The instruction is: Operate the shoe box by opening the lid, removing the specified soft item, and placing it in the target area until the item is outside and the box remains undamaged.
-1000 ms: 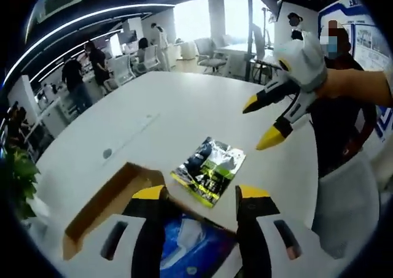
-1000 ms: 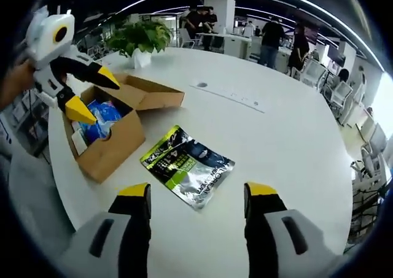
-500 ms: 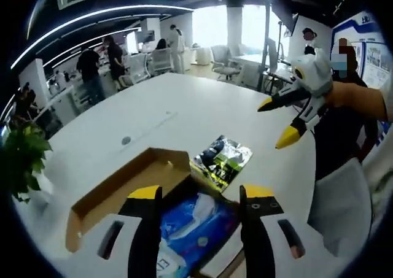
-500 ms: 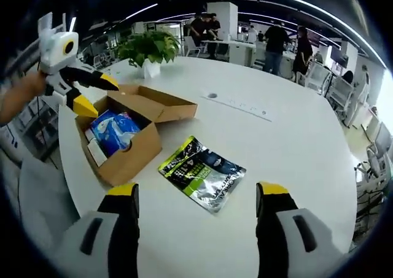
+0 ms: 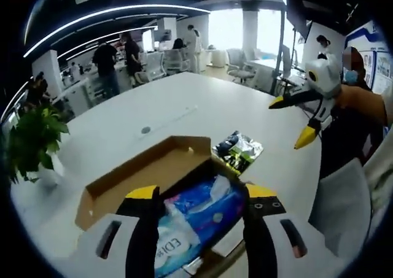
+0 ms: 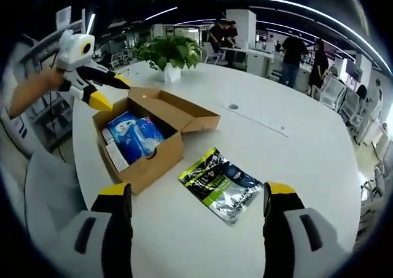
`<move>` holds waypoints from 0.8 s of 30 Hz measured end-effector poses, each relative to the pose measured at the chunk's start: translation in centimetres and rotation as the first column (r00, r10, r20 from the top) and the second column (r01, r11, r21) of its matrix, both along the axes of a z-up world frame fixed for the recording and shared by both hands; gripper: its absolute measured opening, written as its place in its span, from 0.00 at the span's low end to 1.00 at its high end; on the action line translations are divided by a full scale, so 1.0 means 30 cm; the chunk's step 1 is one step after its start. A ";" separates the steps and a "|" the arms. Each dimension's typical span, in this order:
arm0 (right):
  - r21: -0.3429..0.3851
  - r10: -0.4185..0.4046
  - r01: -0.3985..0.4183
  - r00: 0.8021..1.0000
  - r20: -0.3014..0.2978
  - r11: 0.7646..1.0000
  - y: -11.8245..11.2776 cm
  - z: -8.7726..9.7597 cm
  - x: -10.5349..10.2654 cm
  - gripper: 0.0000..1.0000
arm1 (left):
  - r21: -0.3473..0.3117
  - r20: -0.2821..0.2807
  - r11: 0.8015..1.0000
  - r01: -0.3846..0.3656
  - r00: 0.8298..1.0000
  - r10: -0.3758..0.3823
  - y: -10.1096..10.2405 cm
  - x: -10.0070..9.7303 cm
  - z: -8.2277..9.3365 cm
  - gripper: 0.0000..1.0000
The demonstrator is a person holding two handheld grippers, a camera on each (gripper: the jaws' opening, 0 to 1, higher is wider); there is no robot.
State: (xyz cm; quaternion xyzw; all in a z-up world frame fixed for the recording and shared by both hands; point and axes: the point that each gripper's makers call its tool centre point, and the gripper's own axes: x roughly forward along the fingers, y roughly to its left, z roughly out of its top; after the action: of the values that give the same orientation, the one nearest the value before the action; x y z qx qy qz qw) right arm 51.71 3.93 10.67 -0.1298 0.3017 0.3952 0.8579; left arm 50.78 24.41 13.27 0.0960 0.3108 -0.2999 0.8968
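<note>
A brown cardboard shoe box (image 6: 161, 155) stands open on the white table, its lid (image 6: 181, 109) folded back. Inside lies a blue soft pack (image 6: 136, 134), also seen as the blue pack (image 5: 190, 220) between my left jaws. A green and silver foil pouch (image 6: 222, 185) lies flat on the table beside the box; it is the pouch (image 5: 238, 150) past the box's far corner. My left gripper (image 5: 201, 195) is open above the box (image 5: 153, 170). My right gripper (image 6: 196, 195) is open, back from the pouch. The left gripper (image 6: 104, 89) hovers over the box's far side, and the right gripper (image 5: 293, 119) hangs open in the air.
A potted plant (image 6: 169, 52) stands on the table behind the box, seen as the plant (image 5: 31, 144) at the left. A strip of table sockets (image 6: 261, 119) lies beyond the pouch. Several people and office chairs (image 5: 175, 60) are in the background. A person's sleeve (image 5: 362, 100) is at the right.
Both cameras have pulled back and shifted. The left gripper has come over the open box, so the blue pack now shows between its jaws. The pouch lies where it was.
</note>
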 end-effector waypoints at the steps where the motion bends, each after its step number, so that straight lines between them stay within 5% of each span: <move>1: -0.001 0.006 -0.006 1.000 0.003 1.000 0.007 0.003 -0.001 0.83 | 0.007 -0.004 1.000 0.002 1.000 -0.002 0.003 -0.007 -0.010 0.54; 12: 0.004 0.103 -0.104 0.993 0.058 0.995 0.123 0.044 0.003 0.71 | 0.003 -0.018 1.000 0.021 1.000 -0.021 -0.011 -0.023 -0.033 0.49; 24: -0.032 0.205 -0.202 0.972 0.116 0.979 0.245 0.038 0.032 0.54 | 0.019 -0.087 0.989 0.145 0.986 -0.143 -0.062 -0.038 -0.124 0.35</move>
State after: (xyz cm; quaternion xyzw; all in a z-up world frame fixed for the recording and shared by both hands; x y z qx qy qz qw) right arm 52.66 11.27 11.81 -0.1918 0.2390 0.4696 0.8280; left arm 49.63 22.54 9.54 0.1168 0.3447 -0.3637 0.8574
